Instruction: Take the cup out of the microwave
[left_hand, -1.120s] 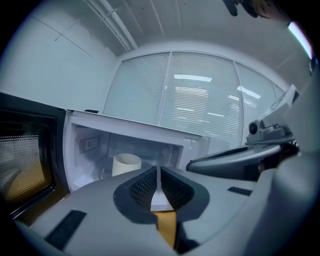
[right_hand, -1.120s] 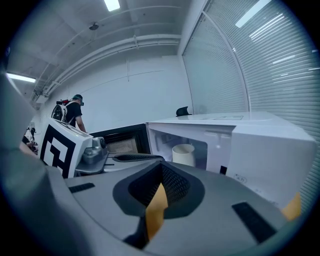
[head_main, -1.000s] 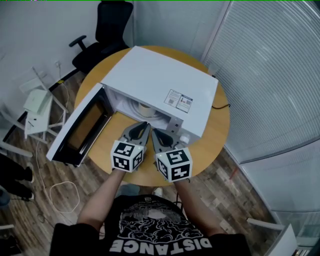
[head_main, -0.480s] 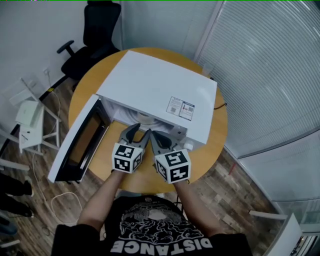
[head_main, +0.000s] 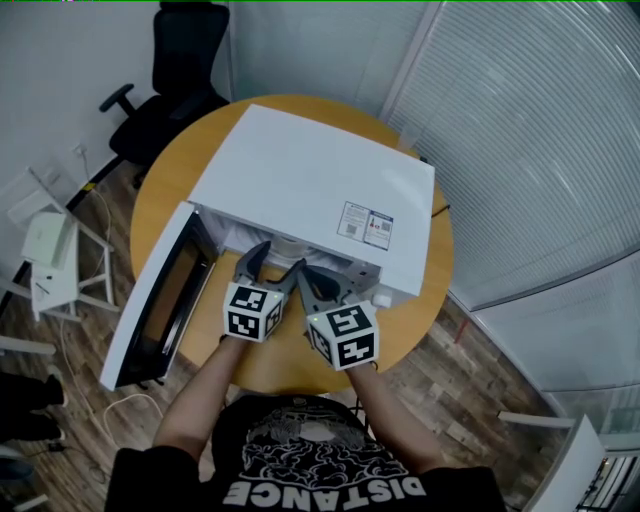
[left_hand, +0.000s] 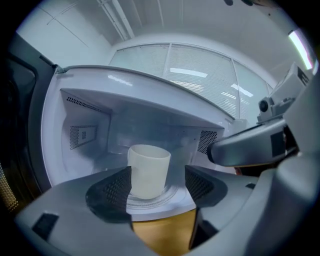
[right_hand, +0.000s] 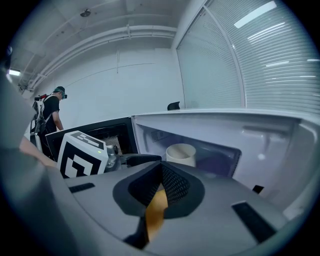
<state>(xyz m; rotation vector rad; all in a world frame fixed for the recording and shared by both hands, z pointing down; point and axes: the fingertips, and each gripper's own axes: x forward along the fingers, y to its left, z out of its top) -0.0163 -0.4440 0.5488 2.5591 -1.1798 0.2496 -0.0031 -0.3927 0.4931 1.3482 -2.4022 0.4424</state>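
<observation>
A cream cup (left_hand: 148, 170) stands upright on the glass turntable inside the white microwave (head_main: 310, 185), whose door (head_main: 165, 300) hangs open to the left. In the left gripper view the cup sits just ahead of and between the jaws. My left gripper (head_main: 275, 262) is at the cavity mouth; its jaws have just been opening, and its pads (left_hand: 117, 187) stand apart from the cup. My right gripper (head_main: 312, 283) hovers beside it over the table, jaws together and empty. From the right gripper view the cup (right_hand: 181, 153) shows deeper in the cavity.
The microwave rests on a round wooden table (head_main: 425, 300). A black office chair (head_main: 170, 90) stands behind it, a white folding rack (head_main: 45, 245) to the left. Window blinds (head_main: 540, 150) line the right side. A person (right_hand: 52, 112) stands far off.
The left gripper's jaws have spread apart. Both grippers have moved forward toward the microwave opening, the left one reaching its mouth.
</observation>
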